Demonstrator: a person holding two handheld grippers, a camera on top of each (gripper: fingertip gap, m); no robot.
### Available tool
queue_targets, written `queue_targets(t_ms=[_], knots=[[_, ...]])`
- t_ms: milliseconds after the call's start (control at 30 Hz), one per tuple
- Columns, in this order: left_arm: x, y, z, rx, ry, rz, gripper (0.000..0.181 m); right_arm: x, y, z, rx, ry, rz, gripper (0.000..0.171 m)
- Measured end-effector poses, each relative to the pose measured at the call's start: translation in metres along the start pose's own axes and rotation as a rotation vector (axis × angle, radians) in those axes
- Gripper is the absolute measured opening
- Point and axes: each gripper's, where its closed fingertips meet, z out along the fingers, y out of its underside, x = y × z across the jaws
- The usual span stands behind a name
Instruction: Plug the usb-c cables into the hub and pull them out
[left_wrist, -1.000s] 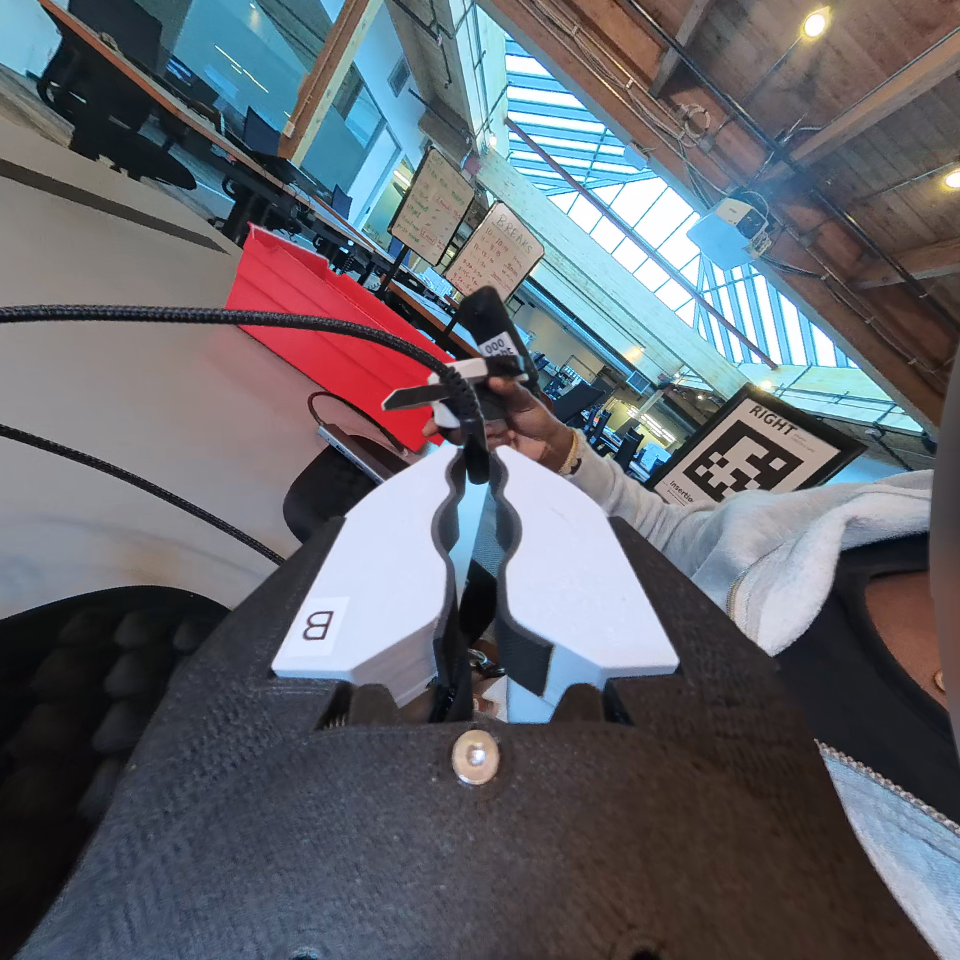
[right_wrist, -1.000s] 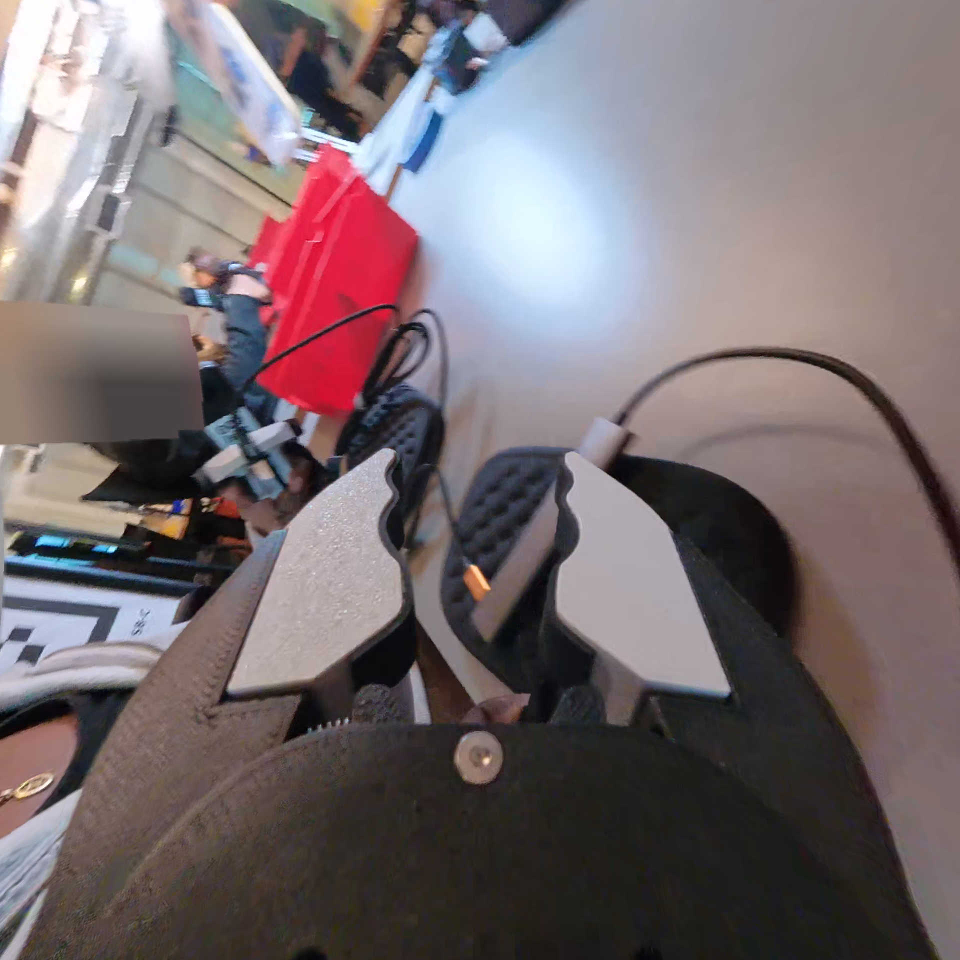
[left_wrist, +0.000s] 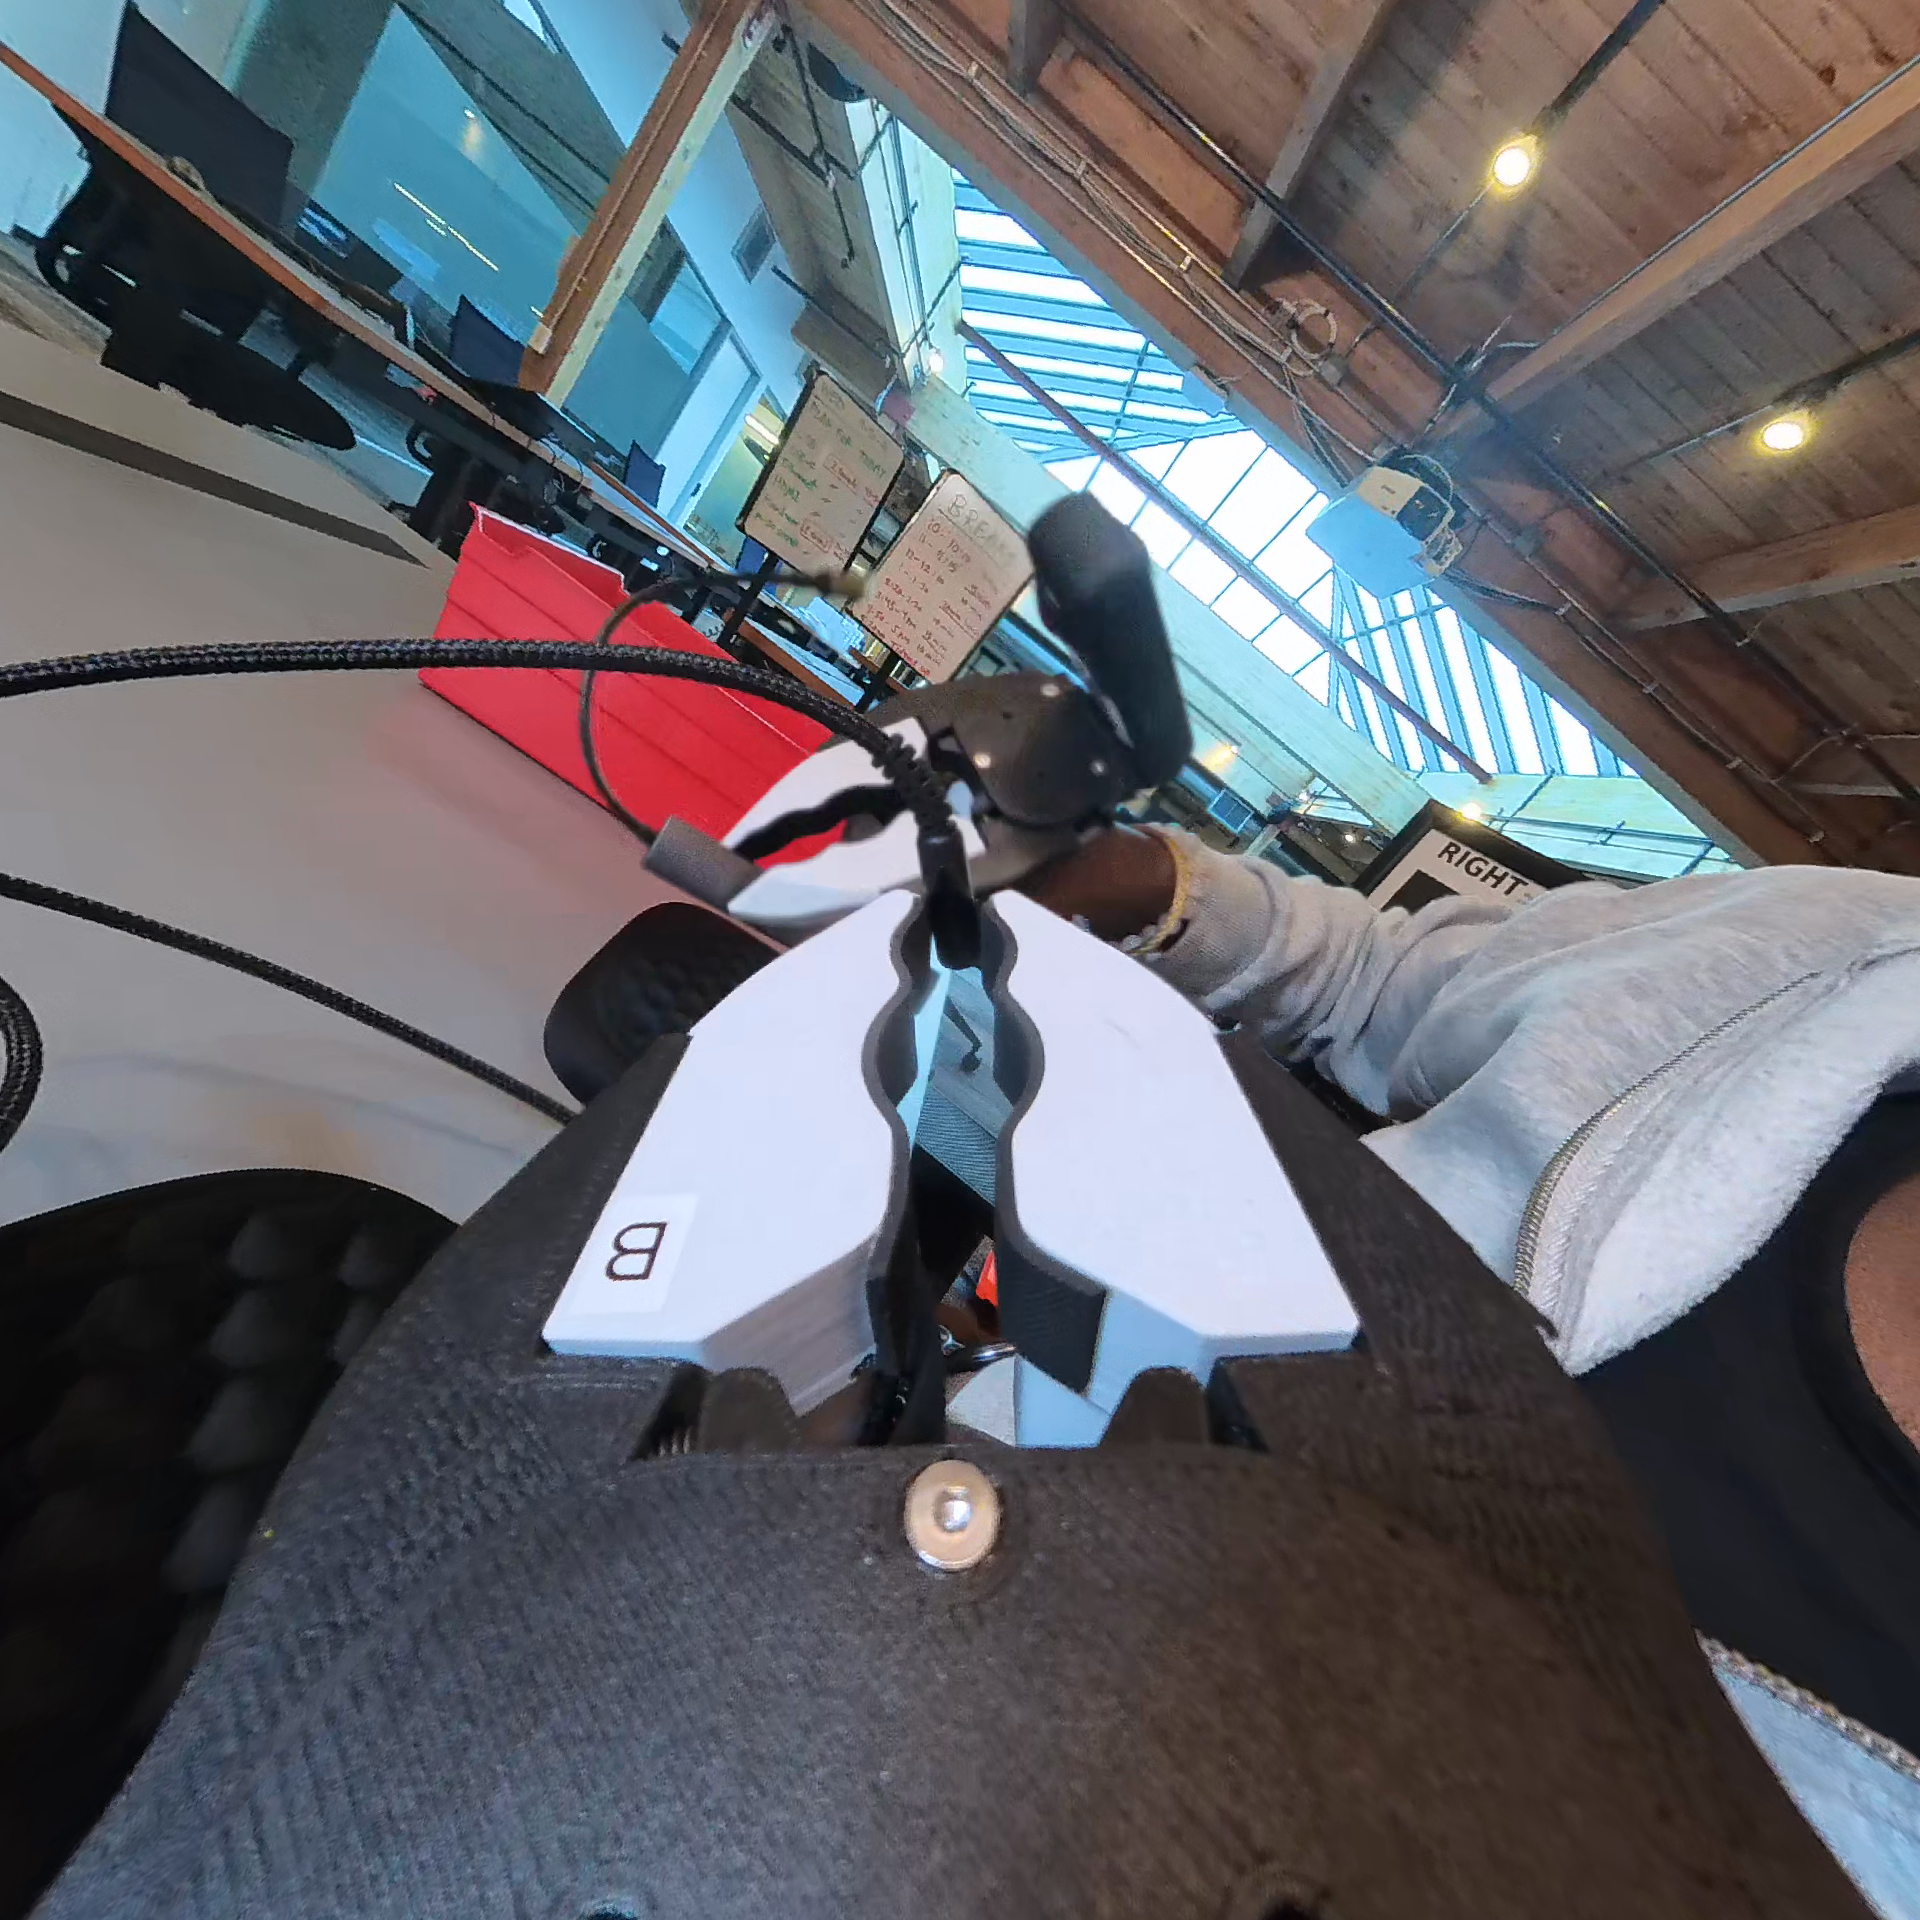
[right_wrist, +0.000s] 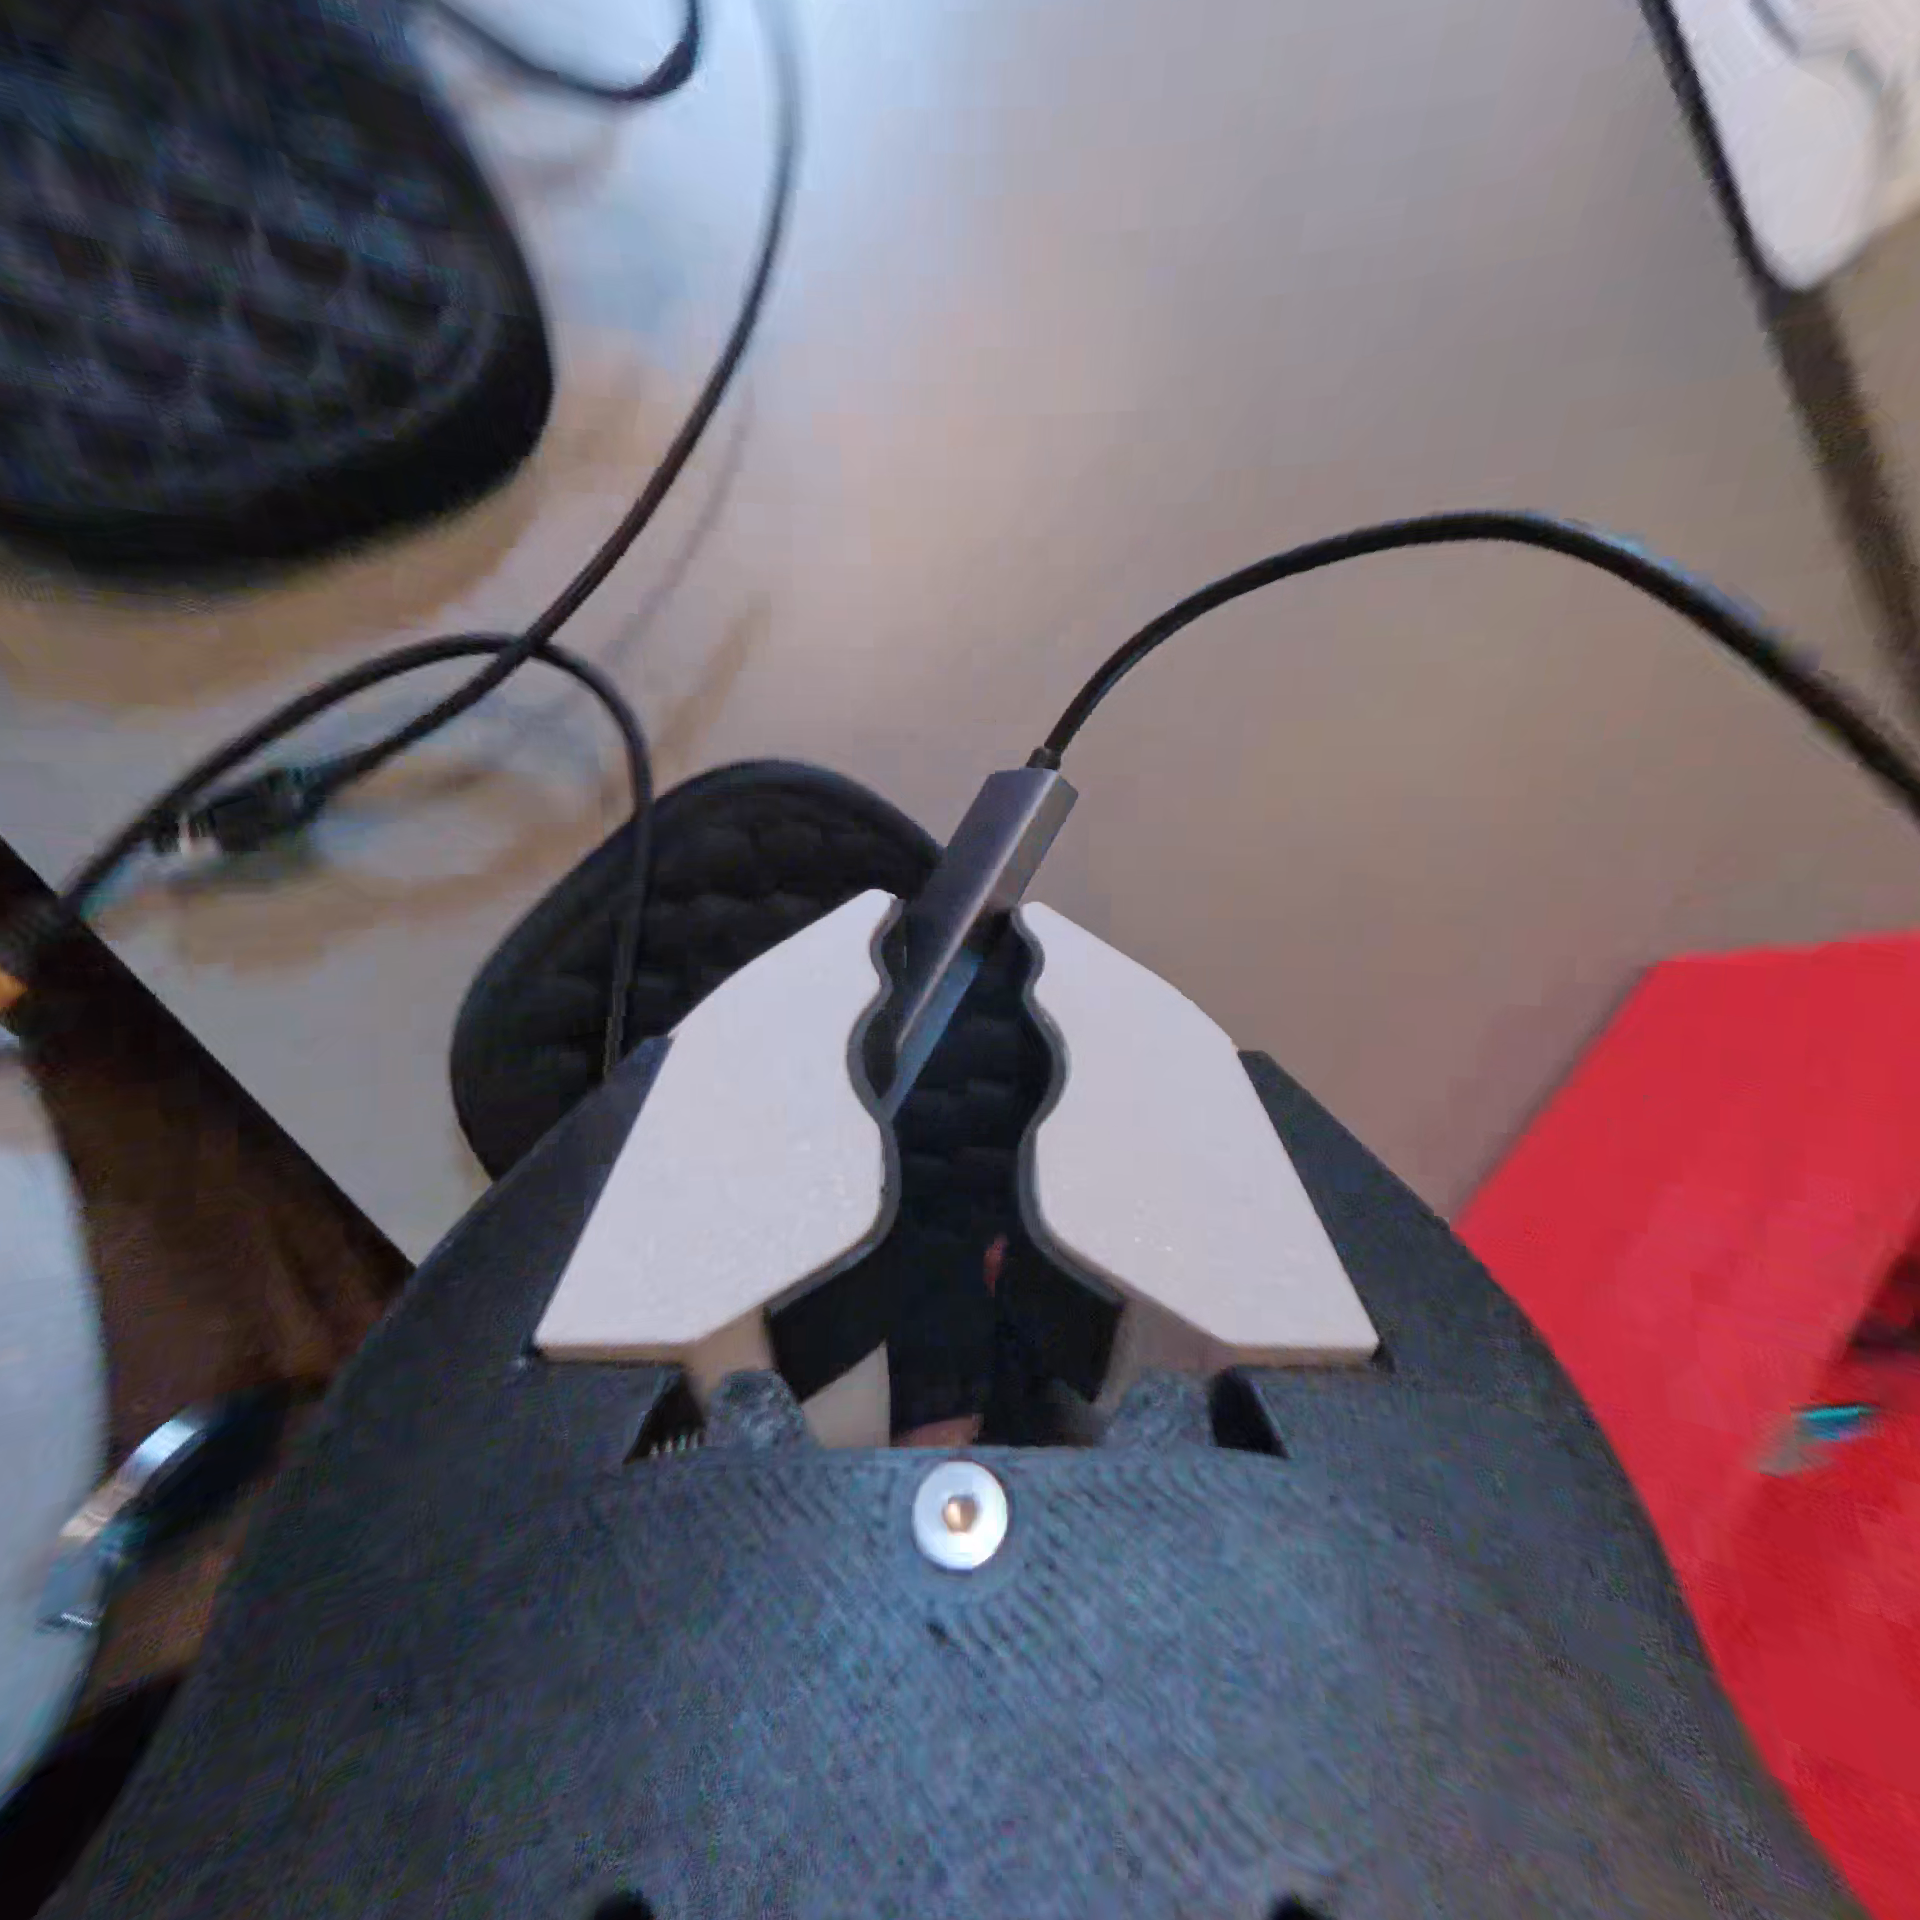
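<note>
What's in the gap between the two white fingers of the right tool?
In the right wrist view, the slim grey hub sits tilted between the right tool's fingers, its thin black cable arching away over the table.

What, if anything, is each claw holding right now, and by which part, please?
The left claw pinches the braided cable by its plug end. The right claw grips the grey hub partway along its slim body.

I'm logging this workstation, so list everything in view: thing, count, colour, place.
Hub: one, grey slim bar, gripped in the right claw, thin black lead attached.
Braided cable: one, black, plug end gripped in the left claw.
Thin cables: at least two, black, loose on the table.
Textured pads: two, black, on the table.
Bin: one, red, on the table.
Table: one, pale.
Whiteboards: two, background.
Left claw: shut.
Right claw: shut.
</note>
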Motion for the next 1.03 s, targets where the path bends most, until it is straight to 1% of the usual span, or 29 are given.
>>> queue_targets(t_ms=[33,67,133,200,367,533,600,667,700,767,833,933,1033], knots=[[0.0,0.0,0.0,0.0,0.001,-0.002,0.01,-0.009,-0.001,0.002,-0.052,0.013,-0.113,0.017],[0.0,0.0,0.0,0.001,0.001,-0.003,0.01,-0.021,0.0,0.007,-0.099,-0.019,-0.167,0.016],[0.0,0.0,-0.001,0.002,-0.003,0.003,0.01,-0.041,0.008,0.02,-0.189,-0.128,-0.181,0.014],[0.0,-0.001,-0.002,0.004,-0.009,0.012,0.01,-0.042,0.008,0.024,-0.238,-0.175,-0.177,0.013],[0.0,0.0,-0.001,0.001,0.0,0.004,0.01,-0.041,0.01,0.024,-0.37,-0.326,-0.057,0.013],[0.0,0.001,-0.003,-0.001,-0.01,0.016,0.01,-0.047,0.017,0.034,-0.544,-0.481,0.021,0.013],[-0.002,0.001,-0.003,-0.004,-0.018,0.022,0.01,-0.047,0.012,0.033,-0.544,-0.533,0.084,0.011],[-0.002,0.002,-0.004,-0.008,-0.018,0.022,0.01,-0.045,0.015,0.031,-0.543,-0.58,0.152,0.01],[-0.003,0.002,-0.004,-0.011,-0.017,0.02,0.01,-0.045,0.014,0.029,-0.521,-0.606,0.198,0.01],[-0.005,0.003,-0.004,-0.009,-0.029,0.022,0.01,-0.044,-0.003,0.022,-0.388,-0.687,0.346,0.009],[-0.009,0.002,-0.005,0.001,-0.045,0.027,0.01,-0.037,-0.034,0.008,-0.157,-0.776,0.502,0.01],[-0.009,-0.003,-0.004,0.049,-0.044,0.027,0.009,-0.027,-0.074,-0.023,0.209,-0.939,0.716,0.009],[-0.006,-0.008,0.001,0.094,-0.04,0.035,0.009,-0.03,-0.089,-0.05,0.465,-1.113,0.831,0.009]])
